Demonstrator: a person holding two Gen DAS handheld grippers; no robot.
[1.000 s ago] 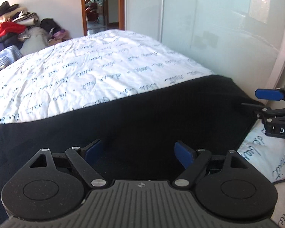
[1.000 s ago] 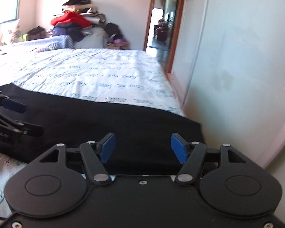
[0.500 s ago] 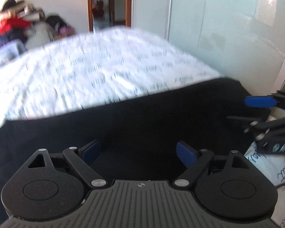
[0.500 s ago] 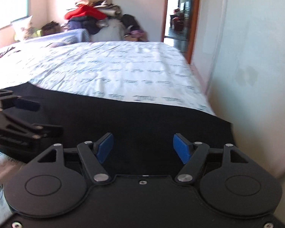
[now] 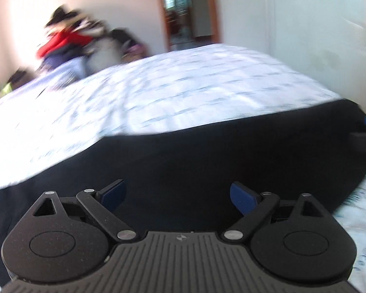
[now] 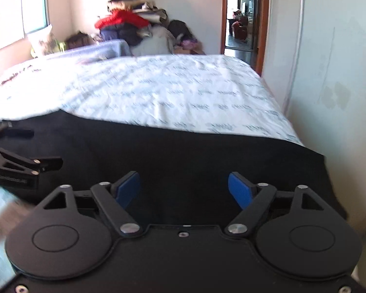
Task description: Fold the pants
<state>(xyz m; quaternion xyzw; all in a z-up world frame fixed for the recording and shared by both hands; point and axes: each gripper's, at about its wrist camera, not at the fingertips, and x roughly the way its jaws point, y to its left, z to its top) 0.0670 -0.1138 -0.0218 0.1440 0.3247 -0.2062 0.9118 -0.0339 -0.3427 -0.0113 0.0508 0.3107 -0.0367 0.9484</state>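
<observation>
**Black pants spread on the bed, both grippers wide apart**

The black pants (image 5: 207,161) are laid flat across the near end of the bed (image 5: 183,83). The bed is covered by a white sheet (image 6: 173,92) with small dark writing printed on it. The far edge of the pants is seen as a long line across the sheet, and the right end of the cloth reaches the side of the bed by the pale wardrobe door (image 6: 329,73).

The left gripper (image 5: 178,194) is held just over the pants. Its blue pads (image 5: 241,197) are spread wide, and its jaws have just been opening. Nothing is pinched between them; only the dark cloth is seen below the gap. This view is blurred, so small things far away cannot be told well.

The right gripper (image 6: 184,188) is held over the right part of the pants. Its blue pads (image 6: 128,188) are spread wide too, and its jaws have also just been opening. No cloth is gripped by them.

In the right wrist view, the left gripper is seen at the left edge, low over the pants. In the left wrist view, a blue pad of the right gripper is seen at the right edge.

A pile of clothes (image 6: 129,24) with something red on top is stacked against the far wall. An open doorway (image 6: 241,17) is seen beside it, and a window (image 6: 17,12) is seen at the left.
</observation>
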